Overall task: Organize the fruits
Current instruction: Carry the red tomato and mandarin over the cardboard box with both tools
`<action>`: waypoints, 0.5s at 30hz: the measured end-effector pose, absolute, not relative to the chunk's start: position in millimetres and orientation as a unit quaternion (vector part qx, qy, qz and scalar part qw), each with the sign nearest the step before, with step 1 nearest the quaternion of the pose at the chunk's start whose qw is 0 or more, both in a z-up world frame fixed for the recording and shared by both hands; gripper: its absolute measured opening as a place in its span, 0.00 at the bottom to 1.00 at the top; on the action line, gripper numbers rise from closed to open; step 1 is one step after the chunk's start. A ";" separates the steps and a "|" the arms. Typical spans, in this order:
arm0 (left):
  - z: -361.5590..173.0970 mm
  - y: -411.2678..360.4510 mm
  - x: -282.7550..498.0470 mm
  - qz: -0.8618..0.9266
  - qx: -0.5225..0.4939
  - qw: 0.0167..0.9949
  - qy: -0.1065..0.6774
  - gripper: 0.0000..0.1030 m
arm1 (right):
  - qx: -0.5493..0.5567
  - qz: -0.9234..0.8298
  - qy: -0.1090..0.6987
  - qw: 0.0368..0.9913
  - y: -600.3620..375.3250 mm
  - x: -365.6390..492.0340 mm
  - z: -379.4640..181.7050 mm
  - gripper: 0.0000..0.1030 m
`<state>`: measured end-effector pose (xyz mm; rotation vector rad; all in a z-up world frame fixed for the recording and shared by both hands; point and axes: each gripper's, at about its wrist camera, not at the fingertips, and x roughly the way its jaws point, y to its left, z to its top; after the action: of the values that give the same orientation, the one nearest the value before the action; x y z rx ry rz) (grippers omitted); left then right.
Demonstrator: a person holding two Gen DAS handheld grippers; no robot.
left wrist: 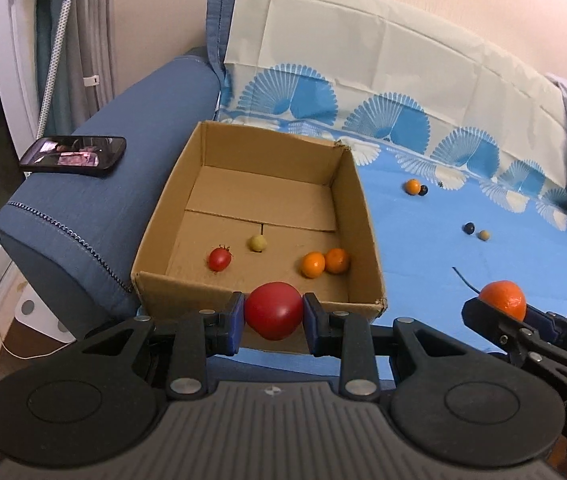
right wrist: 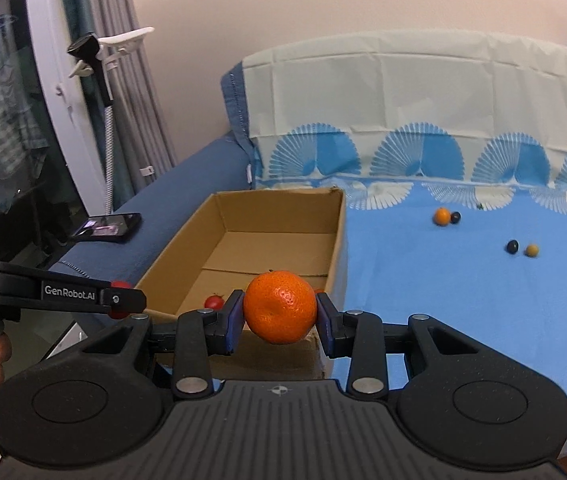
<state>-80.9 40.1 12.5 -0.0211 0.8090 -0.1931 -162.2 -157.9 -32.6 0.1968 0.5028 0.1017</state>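
- Sofa (left wrist: 83,208) in blue fabric, seat draped w/ a fan-print blue cloth (left wrist: 463,248); phone (left wrist: 73,156) lies on the armrest.
- Cardboard box (left wrist: 347,216) sits on the seat by the armrest, open top; inside: cherry tomato (left wrist: 219,259), small yellowish fruit (left wrist: 256,243), two small oranges (left wrist: 325,263) touching each other.
- Left tool (left wrist: 273,317) clamped on a red tomato (left wrist: 273,314), just short of the box's near wall.
- Right tool (right wrist: 279,316) clamped on a mandarin (right wrist: 279,306), near the box's front right corner.
- Loose fruit on the cloth, well apart from the box: small orange (left wrist: 412,186) touching a dark berry (left wrist: 423,190); another dark berry (left wrist: 469,228) beside a pale one (left wrist: 484,235).
- Judgement: step = carry both into the box. Clear the near wall first, lower close to the floor before letting go so nothing rolls or bounces; aim tomato left by the cherry tomato, mandarin right by the oranges; keep tools from bumping.
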 end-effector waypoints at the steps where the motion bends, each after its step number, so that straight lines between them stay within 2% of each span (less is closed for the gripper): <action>1: 14.0 40.3 -82.6 -0.095 -0.011 0.916 0.390 0.33 | 0.096 0.052 0.247 0.963 -157.0 -163.5 -31.8 0.38; 15: 21.3 50.6 -91.0 -0.093 -0.027 0.921 0.378 0.33 | 0.090 0.058 0.240 0.965 -146.1 -172.6 -23.1 0.38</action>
<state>-91.0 50.6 21.3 -0.0548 0.7763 -0.1906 -172.6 -146.1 -23.1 0.1812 0.4855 0.1174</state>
